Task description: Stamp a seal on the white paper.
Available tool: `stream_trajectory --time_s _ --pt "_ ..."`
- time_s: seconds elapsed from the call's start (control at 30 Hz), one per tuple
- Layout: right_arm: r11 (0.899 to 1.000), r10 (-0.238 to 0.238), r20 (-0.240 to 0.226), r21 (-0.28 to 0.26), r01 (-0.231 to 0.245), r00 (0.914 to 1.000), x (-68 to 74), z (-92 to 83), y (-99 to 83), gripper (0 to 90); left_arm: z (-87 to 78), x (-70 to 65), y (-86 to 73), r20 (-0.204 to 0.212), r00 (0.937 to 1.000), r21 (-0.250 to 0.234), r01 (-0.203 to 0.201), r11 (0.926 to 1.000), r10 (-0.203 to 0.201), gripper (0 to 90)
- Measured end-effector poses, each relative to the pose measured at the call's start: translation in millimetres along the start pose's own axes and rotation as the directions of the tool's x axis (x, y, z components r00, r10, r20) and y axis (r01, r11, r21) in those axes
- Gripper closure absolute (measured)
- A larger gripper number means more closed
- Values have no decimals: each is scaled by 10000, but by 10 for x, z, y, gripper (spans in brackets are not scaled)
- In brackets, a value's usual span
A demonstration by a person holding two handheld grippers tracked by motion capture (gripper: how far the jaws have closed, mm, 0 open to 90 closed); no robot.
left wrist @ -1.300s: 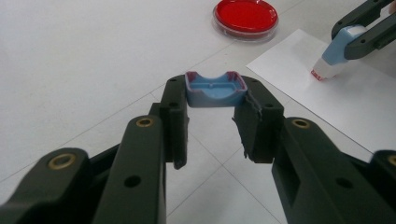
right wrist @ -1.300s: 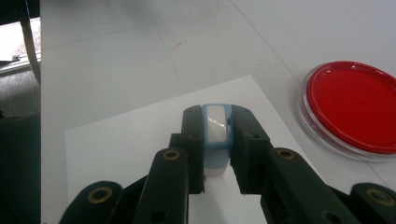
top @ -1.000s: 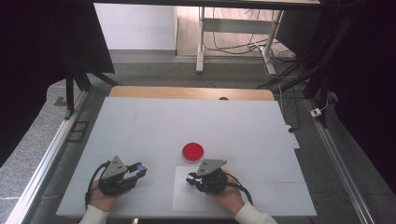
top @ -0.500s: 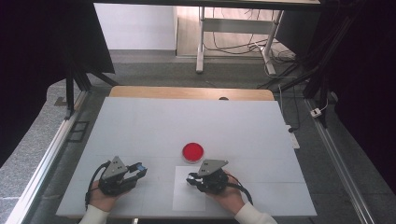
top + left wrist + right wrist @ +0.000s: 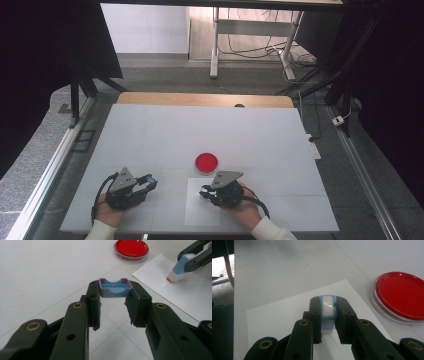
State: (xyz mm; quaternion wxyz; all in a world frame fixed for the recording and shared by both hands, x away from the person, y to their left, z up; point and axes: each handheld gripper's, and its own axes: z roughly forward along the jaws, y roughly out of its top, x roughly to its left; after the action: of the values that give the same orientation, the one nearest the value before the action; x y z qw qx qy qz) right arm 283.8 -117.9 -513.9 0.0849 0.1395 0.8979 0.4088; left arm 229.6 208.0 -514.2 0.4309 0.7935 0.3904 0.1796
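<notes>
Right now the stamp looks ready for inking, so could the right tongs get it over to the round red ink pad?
Probably yes: the right tongs grip the blue stamp, and bare table separates it from the round red ink pad.

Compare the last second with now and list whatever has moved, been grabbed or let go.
Nothing has visibly changed. The left claw stays shut on the blue cap, the right claw stays shut on the stamp over the white paper, and the red dish sits where it was.
</notes>
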Motion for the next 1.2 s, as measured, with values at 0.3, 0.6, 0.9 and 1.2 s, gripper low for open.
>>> stream_trajectory --time_s 0.3,0.6,0.9,1.2 --pt "10000 44 -9 27 -44 10000 -5 -4 -2 757 -2 -3 1 -5 10000 -13 2 10000 -2 650" --pt "9999 -106 -82 73 107 9999 -17 -1 17 755 1 5 0 -20 10000 -2 22 10000 -22 650" --pt "9997 -252 65 -30 252 9997 8 -1 15 752 5 7 -1 -21 10000 21 19 10000 -19 650" --pt "9993 -284 76 -230 286 9996 11 -26 29 751 9 9 -1 10 10000 34 4 10000 -4 649"
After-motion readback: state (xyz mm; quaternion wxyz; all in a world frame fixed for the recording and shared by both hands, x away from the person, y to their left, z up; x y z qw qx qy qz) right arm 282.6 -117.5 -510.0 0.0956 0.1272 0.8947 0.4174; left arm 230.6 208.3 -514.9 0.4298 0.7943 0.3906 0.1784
